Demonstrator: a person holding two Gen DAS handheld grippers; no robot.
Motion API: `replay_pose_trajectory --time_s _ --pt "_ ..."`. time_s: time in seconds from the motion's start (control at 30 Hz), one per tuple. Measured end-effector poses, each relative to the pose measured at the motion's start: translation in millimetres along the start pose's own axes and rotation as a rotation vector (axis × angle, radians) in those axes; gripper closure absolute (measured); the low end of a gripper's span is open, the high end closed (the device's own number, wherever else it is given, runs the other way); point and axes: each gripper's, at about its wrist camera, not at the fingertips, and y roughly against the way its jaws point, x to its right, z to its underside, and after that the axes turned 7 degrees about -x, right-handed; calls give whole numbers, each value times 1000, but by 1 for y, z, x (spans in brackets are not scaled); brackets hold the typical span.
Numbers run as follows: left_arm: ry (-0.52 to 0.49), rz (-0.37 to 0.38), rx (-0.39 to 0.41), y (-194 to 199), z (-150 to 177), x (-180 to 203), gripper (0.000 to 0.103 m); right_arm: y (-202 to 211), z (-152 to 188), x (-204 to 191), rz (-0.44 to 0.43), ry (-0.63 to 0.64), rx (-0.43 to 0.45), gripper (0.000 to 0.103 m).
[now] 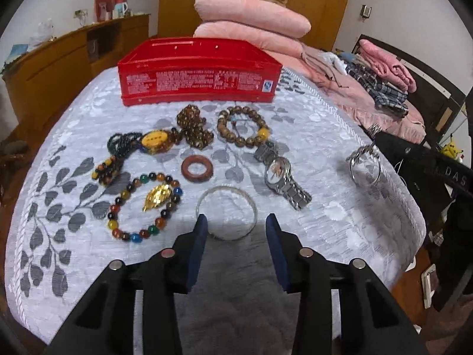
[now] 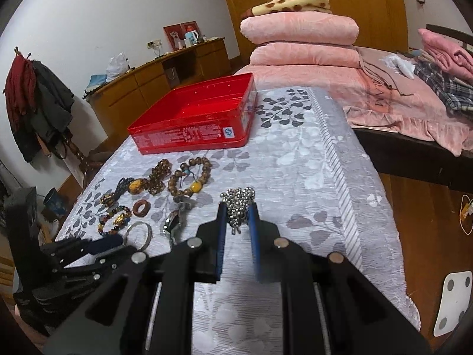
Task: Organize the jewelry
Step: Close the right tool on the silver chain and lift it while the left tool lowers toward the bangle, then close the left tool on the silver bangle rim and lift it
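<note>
Your right gripper (image 2: 238,211) is clamped on a bunched silver bead chain (image 2: 239,207), held above the patterned cloth (image 2: 295,177), right of the laid-out pieces and short of the red tin (image 2: 192,124). Your left gripper (image 1: 235,226) stands half-open around the near rim of the clear bangle (image 1: 227,213), pads not pressing. Loose loops could snag or slip, and the bangle may skid if you close off-centre

White walls (image 2: 74,14), wooden wardrobe (image 1: 319,3), low wooden sideboard (image 1: 59,56), wood floor (image 2: 422,222).
</note>
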Motion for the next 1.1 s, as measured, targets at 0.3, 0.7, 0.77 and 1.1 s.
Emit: replay_pose_trajectory --time_s 0.3,0.7,0.77,1.1 --pt "27 30 -20 -7 0 -4 60 7 0 11 3 -27 16 89" --pt "70 41 0 -15 -15 -12 89 6 -2 9 -137 -36 11 89" --pt "80 56 4 -14 -14 -16 92 7 -3 4 -182 -30 10 89" --pt "63 51 27 -6 -11 -16 94 -6 -1 7 19 -44 -33 58"
